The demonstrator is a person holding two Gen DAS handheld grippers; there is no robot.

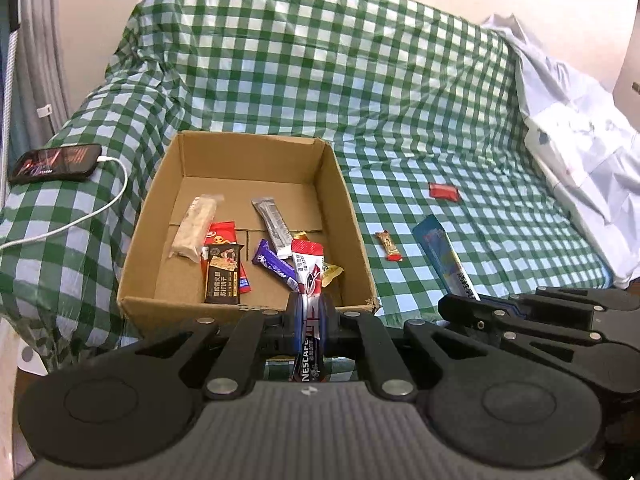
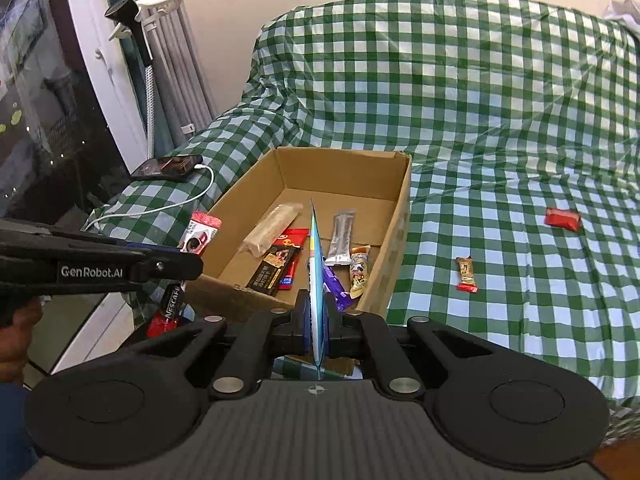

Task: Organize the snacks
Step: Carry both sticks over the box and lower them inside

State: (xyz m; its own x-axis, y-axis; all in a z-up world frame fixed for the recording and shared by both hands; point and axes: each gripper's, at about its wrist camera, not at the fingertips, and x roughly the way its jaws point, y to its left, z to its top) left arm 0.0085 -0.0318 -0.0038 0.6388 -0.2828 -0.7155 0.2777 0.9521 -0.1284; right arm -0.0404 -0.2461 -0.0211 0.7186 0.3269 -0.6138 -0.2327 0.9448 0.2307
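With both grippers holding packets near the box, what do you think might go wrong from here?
1. The left gripper pinches the Nescafe sachet at mid-length, so it may catch on the cardboard box near wall when released.
2. The right gripper holds the blue packet edge-on; it could tip outside the box.
3. The grippers sit close together and might collide.

1. You have one cardboard box [image 1: 352, 216] in front of you.
2. Seven snack packets lie inside it, among them one purple bar [image 1: 276, 266] and one silver stick [image 1: 274, 226].
3. Two small snacks lie loose on the checked cover: one red packet [image 1: 443, 191] and one brown candy [image 1: 388, 245].
4. Two packets are clamped: one Nescafé sachet [image 1: 310, 280], one blue packet [image 2: 317, 280].
5. One phone [image 1: 56, 162].
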